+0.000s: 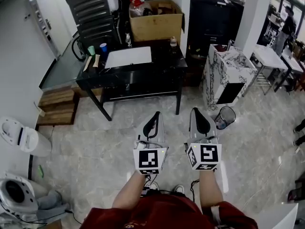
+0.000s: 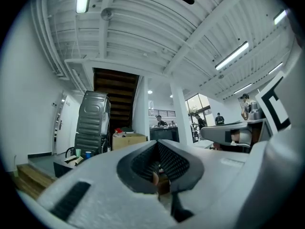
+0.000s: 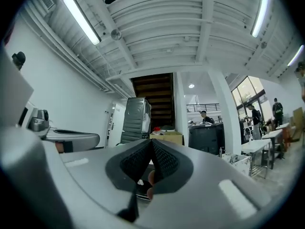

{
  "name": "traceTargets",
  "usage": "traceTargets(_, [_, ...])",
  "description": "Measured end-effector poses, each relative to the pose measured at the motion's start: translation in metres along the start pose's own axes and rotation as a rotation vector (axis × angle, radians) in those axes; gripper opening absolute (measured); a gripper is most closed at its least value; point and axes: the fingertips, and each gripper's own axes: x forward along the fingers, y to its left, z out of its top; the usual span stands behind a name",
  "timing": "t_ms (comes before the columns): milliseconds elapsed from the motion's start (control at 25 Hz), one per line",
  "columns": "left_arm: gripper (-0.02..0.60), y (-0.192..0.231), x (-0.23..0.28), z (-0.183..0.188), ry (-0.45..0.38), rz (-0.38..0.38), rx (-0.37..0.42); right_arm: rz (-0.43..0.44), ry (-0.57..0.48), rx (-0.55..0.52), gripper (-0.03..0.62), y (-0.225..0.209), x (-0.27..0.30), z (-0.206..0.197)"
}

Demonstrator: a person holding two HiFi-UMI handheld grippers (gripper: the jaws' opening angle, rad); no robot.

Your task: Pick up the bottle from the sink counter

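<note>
Both grippers are held side by side in the lower middle of the head view, level and pointing toward the upper part of the frame. This reads as a carrying posture for an approach rather than a reach. The left gripper (image 1: 156, 114) is seen with its jaws together and nothing between them, and its own view shows the dark ribbed pads meeting at the tip. The right gripper (image 1: 195, 110) is closed in the same way and is also empty. The jaws are probably kept shut because nothing is within reach yet.

The marble-patterned sink counter (image 1: 214, 75) stands in the right upper part of the head view, well apart from both grippers, with bare floor between. A slim upright thing (image 1: 230, 44) is seen at its top edge and is judged to be the bottle, though at this size a tap cannot be ruled out. It also appears at centre right in the right gripper view (image 3: 220, 151).

A black table (image 1: 143, 73) with a cardboard box (image 1: 155, 20) fills the upper middle of the head view. A waste bin (image 1: 225, 117) stands on the floor just below the counter, so it may have to be skirted.

The task is judged not yet begun. The right gripper lies nearer the counter, and its jaws would have to be opened first.
</note>
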Motion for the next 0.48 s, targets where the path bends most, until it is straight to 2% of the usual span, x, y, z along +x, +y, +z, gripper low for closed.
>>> traceTargets(480, [0.003,0.055,-0.012,-0.006,-0.012,-0.011,-0.022,-0.018,-0.019,0.014,0.002,0.051,0.020,0.000])
